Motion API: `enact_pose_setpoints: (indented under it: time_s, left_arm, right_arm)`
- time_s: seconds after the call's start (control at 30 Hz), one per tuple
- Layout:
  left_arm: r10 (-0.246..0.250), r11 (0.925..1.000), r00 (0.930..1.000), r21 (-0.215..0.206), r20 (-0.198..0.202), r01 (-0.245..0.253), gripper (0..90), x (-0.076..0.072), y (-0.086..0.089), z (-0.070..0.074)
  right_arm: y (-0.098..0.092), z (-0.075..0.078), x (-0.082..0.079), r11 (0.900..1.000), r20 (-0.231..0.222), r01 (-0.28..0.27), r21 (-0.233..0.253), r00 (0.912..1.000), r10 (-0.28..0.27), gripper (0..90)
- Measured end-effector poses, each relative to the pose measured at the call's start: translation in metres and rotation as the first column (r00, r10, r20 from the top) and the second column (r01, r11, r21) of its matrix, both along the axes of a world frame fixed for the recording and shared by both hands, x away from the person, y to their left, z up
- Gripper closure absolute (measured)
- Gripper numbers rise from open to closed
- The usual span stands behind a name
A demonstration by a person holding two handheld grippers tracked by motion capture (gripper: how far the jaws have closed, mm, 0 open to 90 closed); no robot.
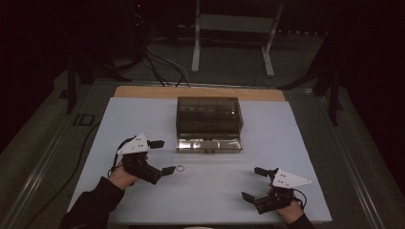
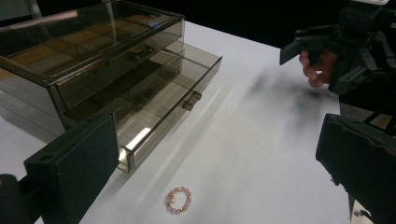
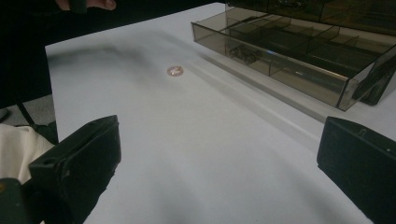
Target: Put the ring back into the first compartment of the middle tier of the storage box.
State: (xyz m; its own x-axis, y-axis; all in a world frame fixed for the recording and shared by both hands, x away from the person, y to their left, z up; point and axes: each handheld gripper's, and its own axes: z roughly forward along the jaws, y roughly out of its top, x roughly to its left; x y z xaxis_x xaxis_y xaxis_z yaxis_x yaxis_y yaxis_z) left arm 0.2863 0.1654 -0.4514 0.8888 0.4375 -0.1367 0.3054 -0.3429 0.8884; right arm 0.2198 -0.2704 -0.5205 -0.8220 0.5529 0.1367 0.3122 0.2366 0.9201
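Two grippers over the white table (image 1: pixel 143 114), both with jaws spread wide and nothing between them; left gripper (image 1: pixel 162 156) held low, its jaws pointing toward the table's middle; small pink bead ring (image 2: pixel 178 200) lies flat on the table just ahead of this gripper, between the lines of its two jaws and nearer the lower one in the high view, not touched; smoky clear drawer box (image 1: pixel 209 114) stands beyond the ring, its bottom drawer (image 2: pixel 163 107) pulled out, compartments visible; right gripper (image 1: pixel 255 183) well apart from the ring, which sits far ahead of its jaws (image 3: pixel 175 71); drawer ahead and to its right.
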Motion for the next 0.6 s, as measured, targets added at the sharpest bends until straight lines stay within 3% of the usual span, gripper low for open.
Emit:
enact_pose_setpoints:
  time_s: [0.6]
  left_arm:
    - [0.082, 0.9947, 0.995, 0.066, -0.056, -0.078, 2.1, 0.006, -0.022, -0.031]
  right_arm:
    - [0.0, 0.0, 0.0, 1.0, -0.005, -0.005, -0.002, 1.0, 0.005, 0.0]
